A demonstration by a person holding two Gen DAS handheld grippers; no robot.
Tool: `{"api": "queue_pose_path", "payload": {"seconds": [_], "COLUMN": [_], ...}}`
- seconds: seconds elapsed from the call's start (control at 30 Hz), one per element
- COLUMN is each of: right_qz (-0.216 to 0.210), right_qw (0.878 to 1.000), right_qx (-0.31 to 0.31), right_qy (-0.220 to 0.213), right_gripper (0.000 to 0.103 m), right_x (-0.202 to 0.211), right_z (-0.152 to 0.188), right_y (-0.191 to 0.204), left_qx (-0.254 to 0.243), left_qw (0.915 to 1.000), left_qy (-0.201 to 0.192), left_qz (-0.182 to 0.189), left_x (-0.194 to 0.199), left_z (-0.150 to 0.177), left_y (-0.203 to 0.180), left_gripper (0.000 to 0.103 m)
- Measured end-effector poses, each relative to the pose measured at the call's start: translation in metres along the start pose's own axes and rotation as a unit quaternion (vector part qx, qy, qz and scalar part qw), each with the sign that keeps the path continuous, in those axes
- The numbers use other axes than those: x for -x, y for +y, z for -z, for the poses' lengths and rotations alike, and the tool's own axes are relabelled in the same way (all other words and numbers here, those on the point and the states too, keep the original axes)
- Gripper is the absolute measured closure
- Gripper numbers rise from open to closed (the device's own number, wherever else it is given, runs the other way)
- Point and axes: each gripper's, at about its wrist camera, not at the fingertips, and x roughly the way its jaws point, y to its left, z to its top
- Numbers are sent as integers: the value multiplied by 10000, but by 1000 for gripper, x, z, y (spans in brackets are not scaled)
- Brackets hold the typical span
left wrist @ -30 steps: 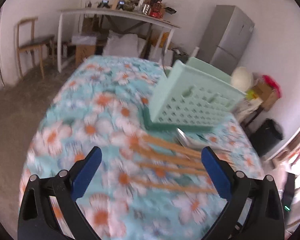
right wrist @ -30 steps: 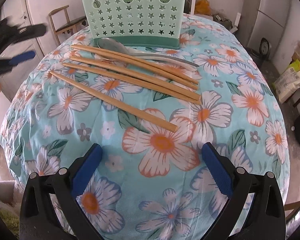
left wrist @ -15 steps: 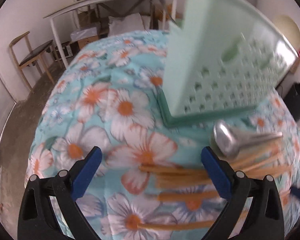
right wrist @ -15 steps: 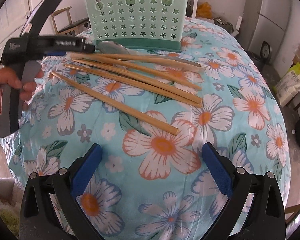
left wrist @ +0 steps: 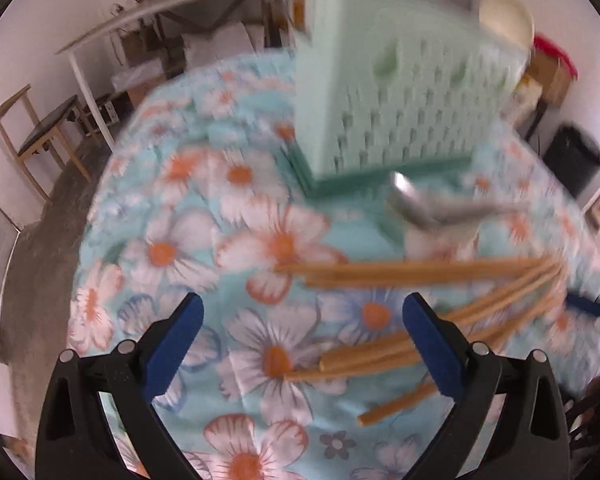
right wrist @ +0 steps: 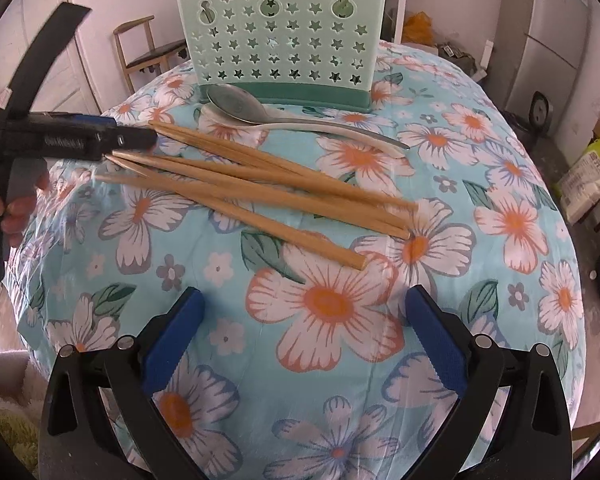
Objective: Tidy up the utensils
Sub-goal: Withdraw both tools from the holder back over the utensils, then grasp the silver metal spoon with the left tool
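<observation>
A mint green utensil holder (right wrist: 282,40) (left wrist: 392,92) with star holes stands upright at the far side of the flowered tablecloth (right wrist: 324,304). In front of it lies a metal spoon (right wrist: 240,102) (left wrist: 412,200) on top of a white one. Nearer, several wooden chopsticks (right wrist: 260,184) (left wrist: 412,270) lie bunched and crossing. My left gripper (left wrist: 300,332) (right wrist: 146,138) is open, low over the cloth, its tip at the thin ends of the chopsticks. My right gripper (right wrist: 300,320) is open and empty, short of the thick ends.
A hand (right wrist: 16,208) holds the left gripper at the table's left edge. A wooden chair (right wrist: 148,52) stands behind on the left, and a grey fridge (right wrist: 556,40) on the right. Also around are a cluttered white table (left wrist: 172,12) and a black bin (left wrist: 572,156).
My left gripper swung in from the left to the chopsticks' thin ends. The chopsticks, spread apart before, now lie pushed together and crossing. My right gripper edged slightly forward.
</observation>
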Motion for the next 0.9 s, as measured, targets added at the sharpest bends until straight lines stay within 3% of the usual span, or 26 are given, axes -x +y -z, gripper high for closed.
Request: {"api": "queue_pose_path", "payload": {"seconds": [0.1,0.27,0.9], "right_qz": [-4,-24,-29], "right_qw": [10000,10000,10000], "right_qx": [-4,-7,37], "right_qy": [-37,-47,-28], "right_gripper": [6,6,6], "right_x": [1,1,0], "right_z": [0,0,-2], "right_y": [1,1,1], "left_qx": [295,479,647], "left_qw": [9979,9936,9919], "left_qy": [-497,-768,-502], "left_qz": [277,670,972], "left_x": [17,17,-4], "left_z": [-11,-34,-35], "left_y": [1,-10,-16], "left_gripper": [6,6,35]}}
